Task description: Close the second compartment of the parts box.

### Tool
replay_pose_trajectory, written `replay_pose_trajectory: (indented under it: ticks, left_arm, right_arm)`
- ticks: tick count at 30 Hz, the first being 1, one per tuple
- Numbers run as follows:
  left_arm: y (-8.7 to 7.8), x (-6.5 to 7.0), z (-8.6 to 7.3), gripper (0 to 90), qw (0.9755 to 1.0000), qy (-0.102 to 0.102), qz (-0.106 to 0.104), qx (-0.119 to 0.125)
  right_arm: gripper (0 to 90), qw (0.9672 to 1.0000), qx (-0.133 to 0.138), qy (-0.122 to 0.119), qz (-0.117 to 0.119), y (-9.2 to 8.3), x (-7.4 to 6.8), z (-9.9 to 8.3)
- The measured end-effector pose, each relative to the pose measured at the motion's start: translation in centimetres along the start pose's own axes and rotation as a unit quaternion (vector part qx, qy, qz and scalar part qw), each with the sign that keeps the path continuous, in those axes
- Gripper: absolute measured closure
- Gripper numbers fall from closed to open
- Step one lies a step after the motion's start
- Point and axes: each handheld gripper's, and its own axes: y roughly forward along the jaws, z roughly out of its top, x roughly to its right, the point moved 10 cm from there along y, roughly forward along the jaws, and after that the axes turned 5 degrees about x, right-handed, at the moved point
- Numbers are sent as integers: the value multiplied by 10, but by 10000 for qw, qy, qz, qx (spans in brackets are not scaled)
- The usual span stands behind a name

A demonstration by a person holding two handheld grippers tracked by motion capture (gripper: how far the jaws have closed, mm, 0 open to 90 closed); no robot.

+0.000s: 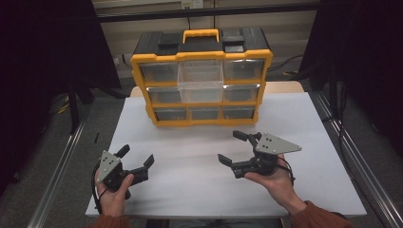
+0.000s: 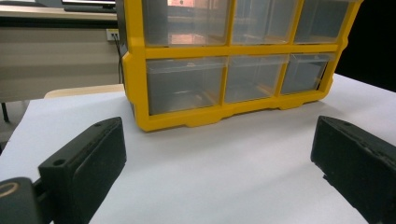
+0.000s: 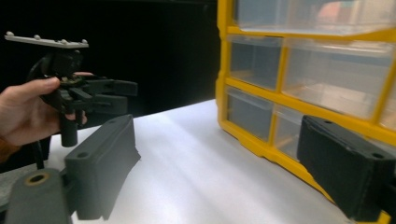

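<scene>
A yellow and black drawer cabinet [image 1: 201, 71] with clear plastic drawers stands at the back of the white table [image 1: 190, 156]. Its upper middle drawer [image 1: 200, 78] is pulled out toward me. My left gripper [image 1: 137, 155] is held low at the front left, open, with nothing between its fingers. My right gripper [image 1: 230, 146] is at the front right, turned toward the left, open and holding nothing. In the left gripper view the left gripper [image 2: 219, 135] faces the cabinet's bottom drawers [image 2: 233, 81]. In the right gripper view the right gripper [image 3: 219, 158] frames bare table, with the cabinet [image 3: 303, 79] at right.
The left hand with its gripper [image 3: 88, 93] shows in the right gripper view, beyond the jaws. Metal rails [image 1: 57, 166] run along both sides of the table. Dark curtains hang left and right. A wooden surface [image 1: 283, 87] lies behind the cabinet.
</scene>
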Motion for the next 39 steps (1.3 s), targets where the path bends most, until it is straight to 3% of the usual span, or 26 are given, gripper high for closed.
replay_pose_trajectory:
  ticks: [2,5,6,10,11,14,17,25,36,39]
  left_arm:
    - [-2,-1,0,34,9999,98,14,-50]
    - [-1,1,1,34,10000,8,-27,36]
    - [-2,0,0,34,10000,95,-16,-14]
    - [-2,0,1,34,9999,107,13,-26]
    - [-1,1,1,34,10000,27,-23,0]
    - [-1,0,-1,34,9999,135,-16,-66]
    - [0,1,-1,34,9999,125,-41,-46]
    - [0,1,-1,34,9999,131,-50,-47]
    - [1,1,-1,32,9999,110,-67,-59]
    - [0,1,-1,32,9999,124,-52,-53]
  right_arm:
    - [161,10000,4,-18,52,3,-3,3]
    - [192,9999,51,-51,85,7,-5,9]
    - [219,9998,75,-38,156,9,-6,13]
    - [318,9998,118,-26,145,11,-4,20]
    - [336,9998,140,-18,163,12,-5,21]
    - [409,9997,156,-54,193,14,-4,25]
    - [472,9998,159,-83,128,16,-2,28]
    - [657,9995,171,-151,221,24,0,32]
    - [881,9989,245,-14,393,39,1,39]
    - [900,9987,264,11,437,44,0,41]
